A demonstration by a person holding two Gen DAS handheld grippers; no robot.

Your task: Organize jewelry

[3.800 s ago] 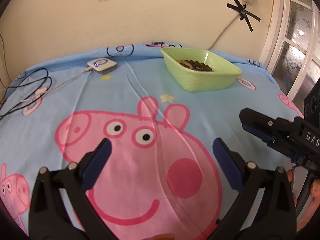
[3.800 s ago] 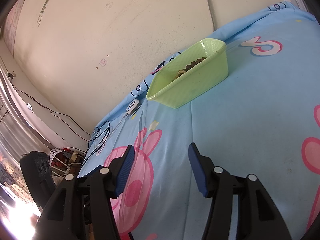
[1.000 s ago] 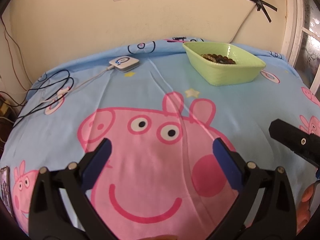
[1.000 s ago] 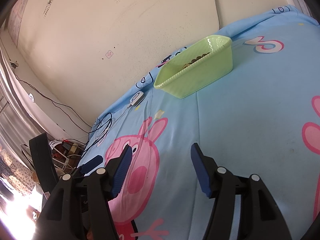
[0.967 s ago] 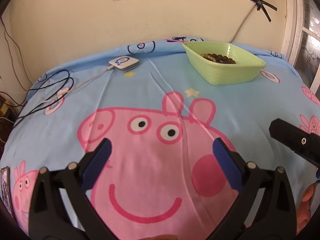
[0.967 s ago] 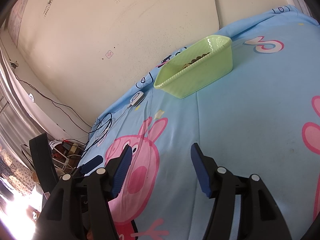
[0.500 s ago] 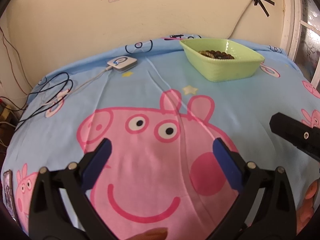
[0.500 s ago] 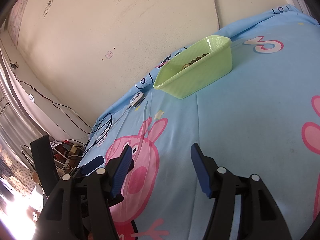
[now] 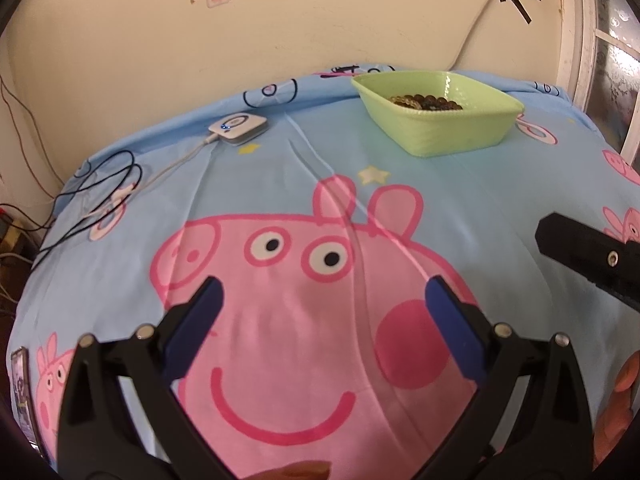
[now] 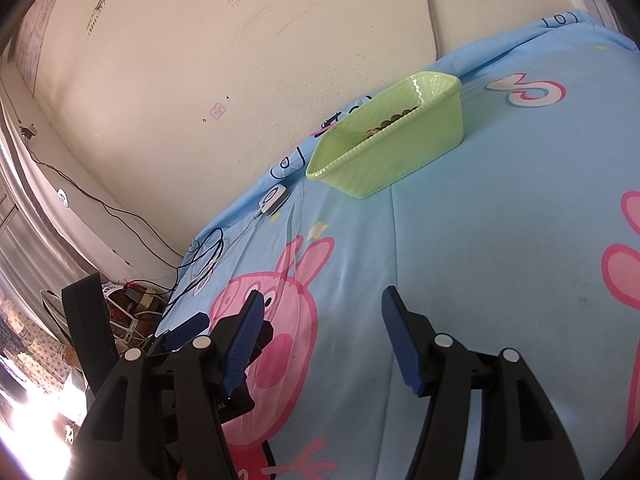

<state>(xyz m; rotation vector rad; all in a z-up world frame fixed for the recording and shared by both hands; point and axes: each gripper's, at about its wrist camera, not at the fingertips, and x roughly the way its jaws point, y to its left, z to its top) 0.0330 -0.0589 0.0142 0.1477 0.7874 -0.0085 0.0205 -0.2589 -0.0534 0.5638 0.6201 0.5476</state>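
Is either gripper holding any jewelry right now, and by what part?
Nothing is held. The left gripper and right gripper are both open and empty; the beads lie in the green tray.

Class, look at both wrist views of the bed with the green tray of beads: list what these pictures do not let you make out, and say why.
- Beaded jewelry: the green tray wall hides most of it in both views; number of pieces unclear.
- Right gripper: in the left wrist view the picture edge cuts it off.
- Dark card-like item: the left edge of the left wrist view crops it.
- Floor clutter: too small and glare-washed in the right wrist view.
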